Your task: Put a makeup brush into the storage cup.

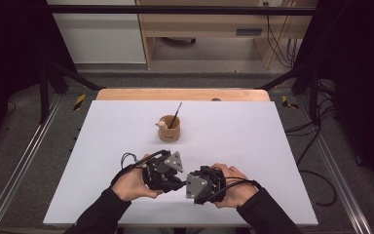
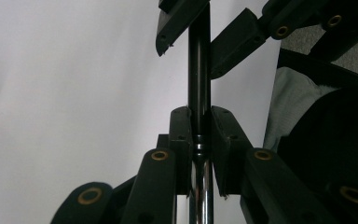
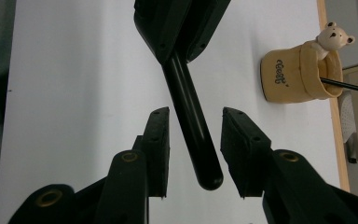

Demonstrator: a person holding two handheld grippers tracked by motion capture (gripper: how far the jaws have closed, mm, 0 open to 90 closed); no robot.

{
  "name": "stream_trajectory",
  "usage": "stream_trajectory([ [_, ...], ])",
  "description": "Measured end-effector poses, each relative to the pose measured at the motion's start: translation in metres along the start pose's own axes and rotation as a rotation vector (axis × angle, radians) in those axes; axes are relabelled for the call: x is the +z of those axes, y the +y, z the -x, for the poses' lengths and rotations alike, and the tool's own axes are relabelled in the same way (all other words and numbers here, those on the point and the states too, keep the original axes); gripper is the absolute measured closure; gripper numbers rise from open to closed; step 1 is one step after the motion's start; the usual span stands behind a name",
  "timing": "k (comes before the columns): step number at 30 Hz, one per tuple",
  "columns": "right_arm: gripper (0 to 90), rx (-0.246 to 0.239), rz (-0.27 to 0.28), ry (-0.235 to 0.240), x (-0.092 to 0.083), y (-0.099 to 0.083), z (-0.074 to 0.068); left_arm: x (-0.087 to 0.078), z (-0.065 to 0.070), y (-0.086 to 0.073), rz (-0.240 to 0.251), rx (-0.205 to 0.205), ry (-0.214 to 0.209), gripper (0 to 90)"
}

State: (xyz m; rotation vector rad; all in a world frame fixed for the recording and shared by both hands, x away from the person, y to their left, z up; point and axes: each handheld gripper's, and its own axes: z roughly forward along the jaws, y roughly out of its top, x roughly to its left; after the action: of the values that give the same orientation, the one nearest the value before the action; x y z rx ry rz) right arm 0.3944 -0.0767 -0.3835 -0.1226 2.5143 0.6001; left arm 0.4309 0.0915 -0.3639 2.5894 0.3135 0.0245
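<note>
The left gripper (image 2: pixel 199 126) has its fingers (image 2: pixel 181 135) pinching a black pen (image 2: pixel 199 70). In the left gripper view the pads press on both sides of the pen, just above a shiny metal ring, and a chrome part of the pen goes down between the gripper's arms. The pen's black barrel goes straight up from the grip twd. the right gripper's fingers (image 2: pixel 235 42), which stand on each side of the barrel with a small gap.

In the right gripper view the right gripper (image 3: pixel 193 149) has its fingers (image 3: pixel 158 140) spread, and the rounded black end of the pen (image 3: pixel 193 126) lies between them, tilted, w/o touching either pad. The upper end of that piece goes into the left gripper's dark fingers (image 3: pixel 182 23) at the top.

In the high view both grippers are near the front edge of the worktop (image 1: pixel 248 131), in the middle, facing each other & almost touching: left gripper (image 1: pixel 168 180) w/ the left hand (image 1: pixel 134 183) behind it, right gripper (image 1: pixel 187 187) w/ the right hand (image 1: pixel 233 185) behind it. Both sleeves are dark.

Farther back, well apart from the hands, a tan cup (image 1: pixel 169 130) stands upright on the white worktop. It has a small bear figure (image 3: pixel 332 37) at the rim & a thin brush (image 1: pixel 176 115) leaning out of it.
</note>
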Motion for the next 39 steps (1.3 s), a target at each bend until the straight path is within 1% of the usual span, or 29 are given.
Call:
stream_trajectory([
  [3,65.5,-0.001,-0.003,-0.002,0.0008,-0.0001,-0.0015,0.0003,-0.0003,0.0003,0.000,0.007,0.001,78.8],
  [5,67.5,-0.015,0.001,0.000,0.0010,0.0002,-0.0015,0.0004,-0.0004,0.0005,-0.001,0.008,-0.001,78.8],
  [6,68.5,-0.010,0.000,-0.001,0.0009,0.0004,-0.0025,0.0005,-0.0003,0.0007,-0.002,0.008,0.000,78.8],
  [7,69.5,-0.034,0.002,-0.002,0.0014,0.0004,-0.0016,0.0005,-0.0003,0.0008,-0.003,0.010,-0.002,78.9],
  [10,71.8,-0.042,0.002,-0.005,0.0022,0.0012,-0.0019,0.0006,0.0003,0.0008,-0.001,0.010,0.000,78.9],
  [11,72.3,-0.032,0.000,-0.008,0.0024,0.0012,-0.0028,0.0004,0.0002,0.0007,-0.004,0.013,0.001,78.9],
  [12,72.6,-0.047,0.001,0.003,0.0023,0.0016,-0.0018,0.0004,0.0001,0.0006,-0.005,0.012,-0.002,78.9],
  [14,73.1,-0.039,0.000,0.007,0.0024,0.0021,-0.0028,0.0004,0.0002,0.0003,-0.004,0.011,-0.002,78.8],
  [15,73.4,-0.050,0.000,0.007,0.0021,0.0023,-0.0026,0.0003,0.0001,0.0003,-0.005,0.011,-0.004,78.9],
  [19,74.0,-0.057,0.002,0.013,0.0021,0.0021,-0.0023,0.0004,0.0004,0.0004,-0.007,0.015,-0.003,78.8],
  [20,74.5,-0.066,-0.001,0.016,0.0022,0.0021,-0.0023,0.0006,0.0006,0.0006,-0.008,0.019,-0.002,78.8],
  [21,74.6,-0.062,-0.003,0.018,0.0019,0.0021,-0.0026,0.0005,0.0007,0.0006,-0.007,0.020,-0.001,78.8],
  [23,74.7,-0.071,0.003,0.006,0.0018,0.0017,-0.0024,0.0003,0.0007,0.0007,-0.001,0.020,-0.001,78.8],
  [24,74.8,-0.079,0.004,0.012,0.0016,0.0018,-0.0010,0.0002,0.0008,0.0007,0.001,0.020,0.000,78.7],
  [27,75.3,-0.069,0.005,0.011,0.0014,0.0013,-0.0016,-0.0004,0.0005,0.0010,-0.001,0.026,0.002,78.5],
  [29,75.9,-0.075,0.007,0.013,0.0014,0.0012,-0.0018,-0.0013,-0.0001,0.0010,-0.004,0.030,0.005,78.2],
  [32,76.6,-0.071,0.009,0.011,0.0012,0.0010,-0.0022,-0.0019,-0.0004,0.0008,0.003,0.027,0.013,77.7],
  [35,77.9,-0.080,0.012,0.014,0.0003,0.0012,-0.0014,-0.0032,-0.0011,0.0004,0.006,0.026,0.014,76.4],
  [39,78.7,-0.074,0.010,0.027,-0.0002,0.0016,-0.0014,-0.0033,-0.0013,0.0002,0.006,0.028,0.015,75.6],
])
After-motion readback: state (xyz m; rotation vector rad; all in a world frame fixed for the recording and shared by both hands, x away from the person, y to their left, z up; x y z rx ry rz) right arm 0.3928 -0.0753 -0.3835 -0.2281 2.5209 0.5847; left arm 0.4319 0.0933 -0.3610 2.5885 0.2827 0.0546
